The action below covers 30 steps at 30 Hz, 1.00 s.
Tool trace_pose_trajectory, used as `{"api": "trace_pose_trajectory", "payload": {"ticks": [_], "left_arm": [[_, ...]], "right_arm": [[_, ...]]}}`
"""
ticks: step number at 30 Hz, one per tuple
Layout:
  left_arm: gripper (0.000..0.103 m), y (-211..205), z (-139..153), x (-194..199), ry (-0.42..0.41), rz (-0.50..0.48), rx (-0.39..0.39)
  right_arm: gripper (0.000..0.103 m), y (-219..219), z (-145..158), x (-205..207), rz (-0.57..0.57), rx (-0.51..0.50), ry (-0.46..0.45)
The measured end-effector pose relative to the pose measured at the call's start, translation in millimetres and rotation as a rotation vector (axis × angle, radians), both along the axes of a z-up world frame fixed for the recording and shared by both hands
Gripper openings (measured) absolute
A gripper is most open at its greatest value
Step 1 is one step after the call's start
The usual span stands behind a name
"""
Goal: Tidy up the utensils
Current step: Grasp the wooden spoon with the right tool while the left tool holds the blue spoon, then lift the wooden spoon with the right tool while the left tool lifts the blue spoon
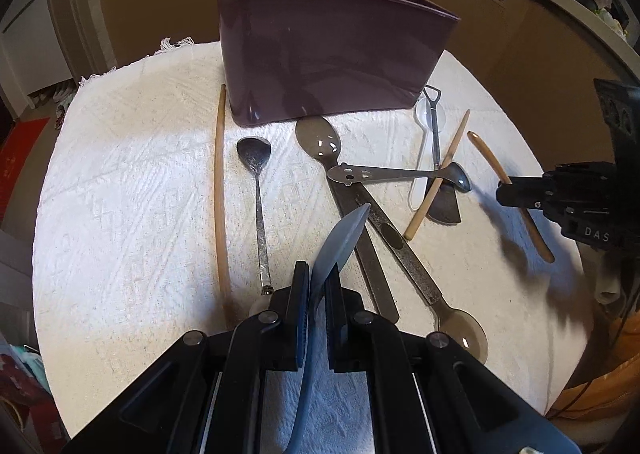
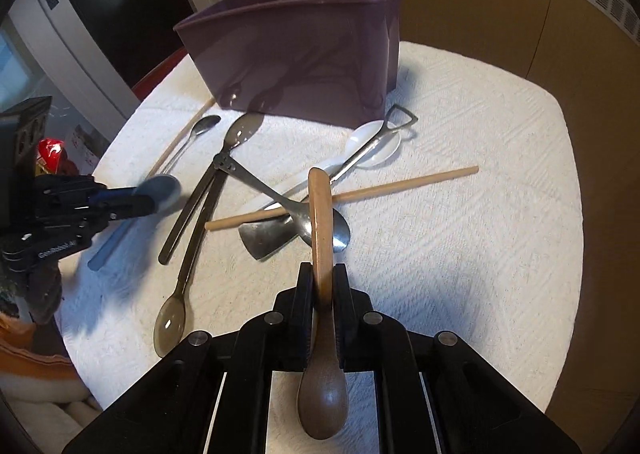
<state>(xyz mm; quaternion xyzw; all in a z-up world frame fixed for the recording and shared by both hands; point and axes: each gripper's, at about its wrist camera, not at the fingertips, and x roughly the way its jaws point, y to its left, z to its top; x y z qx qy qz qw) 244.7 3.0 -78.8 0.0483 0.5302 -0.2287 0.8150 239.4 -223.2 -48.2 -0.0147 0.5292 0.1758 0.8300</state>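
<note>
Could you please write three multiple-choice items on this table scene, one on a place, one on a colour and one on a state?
1. Where does the purple holder stand?
A. At the far side of the white cloth
B. On the floor
C. On a shelf

2. What colour is the spoon in the left gripper?
A. Red
B. Blue
C. Green

3. How do the right gripper jaws stand?
A. Wide open
B. Shut on nothing
C. Shut on the wooden spoon

Answers: A, it stands behind the loose utensils; B, the blue spoon shows between its jaws; C, the handle is clamped.
</note>
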Motion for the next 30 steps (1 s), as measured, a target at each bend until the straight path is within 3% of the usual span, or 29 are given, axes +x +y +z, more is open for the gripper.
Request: {"api": "trace_pose_trajectory", "payload": {"ticks": [3, 7, 15, 20, 30], "left_arm": [[0.007, -7, -4, 5, -0.017, 0.01, 0.033], [0.004, -10, 5, 1, -0.113, 0.052, 0.065], [0.003, -1, 47, -25, -0.239, 0.084, 0.015], [0.002, 13, 69, -43, -0.266, 0.098, -0.042], [0.002, 16, 135, -76, -0.436, 0.078, -0.098]], "right_arm": [[0.009, 1, 0, -3, -0.015, -0.008, -0.022], [0.009, 6, 4, -8, -0.037, -0.036, -0.063], [0.009, 22, 39, -27, -0.042, -0.011, -0.191], [0.009, 24, 50, -38, -0.069, -0.011, -0.195], [0.009, 23, 94, -62, -0.074, -0.018, -0.304]]}}
